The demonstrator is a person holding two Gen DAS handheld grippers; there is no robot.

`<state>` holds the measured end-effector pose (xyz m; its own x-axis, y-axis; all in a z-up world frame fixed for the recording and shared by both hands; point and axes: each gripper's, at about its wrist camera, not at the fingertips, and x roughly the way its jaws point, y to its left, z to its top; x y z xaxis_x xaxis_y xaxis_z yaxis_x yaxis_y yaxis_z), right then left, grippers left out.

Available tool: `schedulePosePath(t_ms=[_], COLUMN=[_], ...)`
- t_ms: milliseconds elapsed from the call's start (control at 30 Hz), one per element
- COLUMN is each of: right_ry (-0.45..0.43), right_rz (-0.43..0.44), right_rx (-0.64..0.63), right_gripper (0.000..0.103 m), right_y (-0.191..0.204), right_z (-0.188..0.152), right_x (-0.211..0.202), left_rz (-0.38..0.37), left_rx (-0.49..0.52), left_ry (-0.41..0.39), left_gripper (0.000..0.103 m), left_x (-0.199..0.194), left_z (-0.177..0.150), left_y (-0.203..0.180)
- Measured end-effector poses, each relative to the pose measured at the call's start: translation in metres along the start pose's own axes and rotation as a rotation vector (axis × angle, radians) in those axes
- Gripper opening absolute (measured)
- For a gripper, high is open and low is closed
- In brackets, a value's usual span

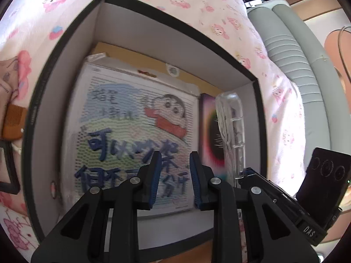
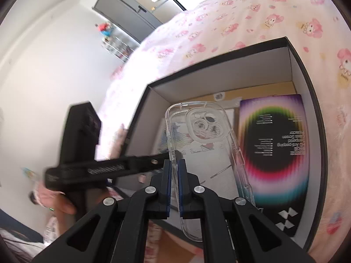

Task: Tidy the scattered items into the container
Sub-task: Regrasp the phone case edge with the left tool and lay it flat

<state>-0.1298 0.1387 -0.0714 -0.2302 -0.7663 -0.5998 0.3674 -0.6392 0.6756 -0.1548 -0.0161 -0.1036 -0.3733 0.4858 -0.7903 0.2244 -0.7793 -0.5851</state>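
Note:
A black box [image 1: 175, 28] with white inner walls lies on a pink cartoon bedsheet; it also shows in the right wrist view [image 2: 221, 61]. Inside lie a cartoon booklet [image 1: 131, 135] in a clear sleeve and a dark screen-protector pack [image 1: 210, 131] [image 2: 274, 149]. My right gripper [image 2: 174, 164] is shut on the edge of a clear phone case [image 2: 206, 144], holding it above the box; the case stands edge-on in the left wrist view [image 1: 232, 127]. My left gripper [image 1: 173, 160] is open and empty over the booklet.
A brown comb [image 1: 13, 122] and a black frame [image 1: 8, 168] lie on the sheet left of the box. A grey ribbed cushion [image 1: 296, 65] runs along the bed's right side. A white wall and a grey cabinet [image 2: 131, 6] stand beyond the bed.

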Motion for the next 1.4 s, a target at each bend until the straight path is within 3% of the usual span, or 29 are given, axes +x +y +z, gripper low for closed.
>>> schedulePosePath(t_ms=[67,167,267,433,667,933,1200,1400], right_ry=[-0.012,-0.023,-0.036,-0.044,-0.066,-0.101,-0.096,-0.041], right_rz=[0.037,0.071,-0.019,-0.119,-0.183,-0.269,-0.346,-0.345], right_rx=[0.031,0.066,0.040,0.021,0.024,-0.001,0.024,-0.025], right_gripper=[0.003,0.004,0.004,0.007,0.008,0.009,0.023,0.025], right_y=[-0.002,-0.009,-0.009,-0.013,-0.022,-0.023,-0.031,-0.034], right_z=[0.001,0.000,-0.003,-0.011,-0.017,-0.022,-0.019,-0.012], right_x=[-0.010,-0.018,-0.027,-0.043,-0.062,-0.071,-0.069,-0.057], left_rz=[-0.071,-0.112,-0.161,-0.172,-0.218,-0.190,-0.144,-0.137], left_rx=[0.005,0.047,0.052,0.068,0.075,0.137,0.173,0.159], left_ry=[0.016,0.040,0.071,0.110,0.149,0.146,0.147,0.157], left_gripper=[0.026,0.028,0.026,0.026,0.026,0.026,0.025,0.030], left_x=[0.004,0.014,0.023,0.045,0.043,0.036,0.040,0.052], left_z=[0.003,0.005,0.003,0.001,-0.008,-0.012,-0.007,0.005], left_y=[-0.010,-0.027,-0.037,-0.055,-0.060,-0.072,-0.084,-0.088])
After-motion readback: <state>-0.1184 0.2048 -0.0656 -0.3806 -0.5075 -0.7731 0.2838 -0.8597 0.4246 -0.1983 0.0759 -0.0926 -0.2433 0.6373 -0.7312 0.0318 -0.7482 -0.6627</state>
